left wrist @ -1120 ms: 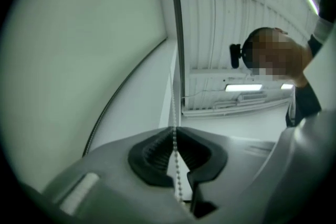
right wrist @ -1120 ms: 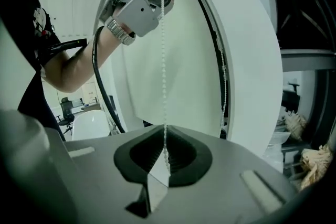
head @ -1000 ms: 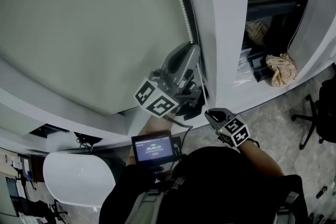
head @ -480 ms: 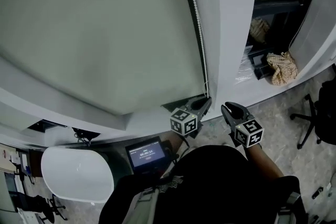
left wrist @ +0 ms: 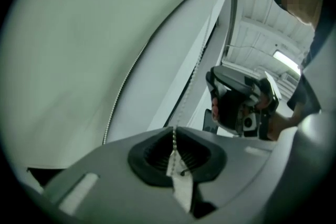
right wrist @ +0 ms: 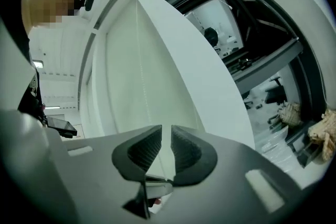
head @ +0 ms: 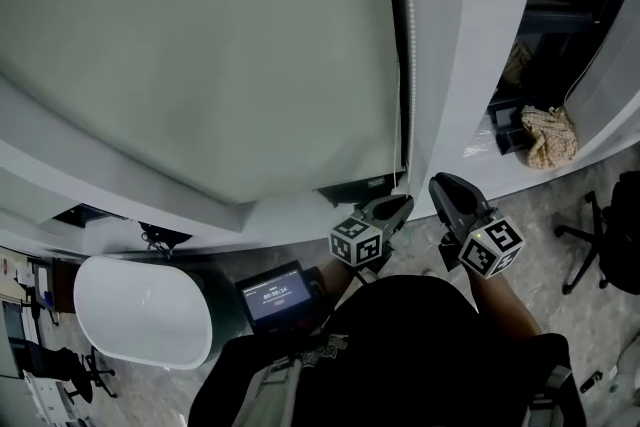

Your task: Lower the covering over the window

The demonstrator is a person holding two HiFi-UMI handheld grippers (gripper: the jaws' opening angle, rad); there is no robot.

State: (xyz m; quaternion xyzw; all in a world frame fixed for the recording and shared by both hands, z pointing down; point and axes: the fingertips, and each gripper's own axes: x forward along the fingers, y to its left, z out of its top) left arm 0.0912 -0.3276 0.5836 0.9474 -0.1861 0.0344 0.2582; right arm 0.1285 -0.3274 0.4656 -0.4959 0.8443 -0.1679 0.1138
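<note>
A grey-green roller blind point(head: 200, 45) hangs over the window and fills the left of the head view. Its bead chain point(head: 404, 65) drops along the blind's right edge. My left gripper point(head: 398, 206) sits just below the blind's bottom corner, shut on the bead chain point(left wrist: 174, 136), which runs up from between the pads. My right gripper point(head: 446, 185) stands to the right of it, beside the white pillar, and shows in the left gripper view as the right gripper point(left wrist: 241, 105). Its jaws point(right wrist: 166, 136) are closing, a narrow gap remains, and nothing is between them.
A white pillar point(head: 470, 35) stands right of the chain. Behind it are dark shelves with a beige cloth point(head: 550, 137). An office chair point(head: 612, 250) is at the right edge. A white round table point(head: 140, 310) and a small screen point(head: 275, 293) lie below the sill.
The left gripper has come down from beside the blind's lower corner to below its bottom edge, with the chain in its jaws. The right gripper has shifted up and to the right.
</note>
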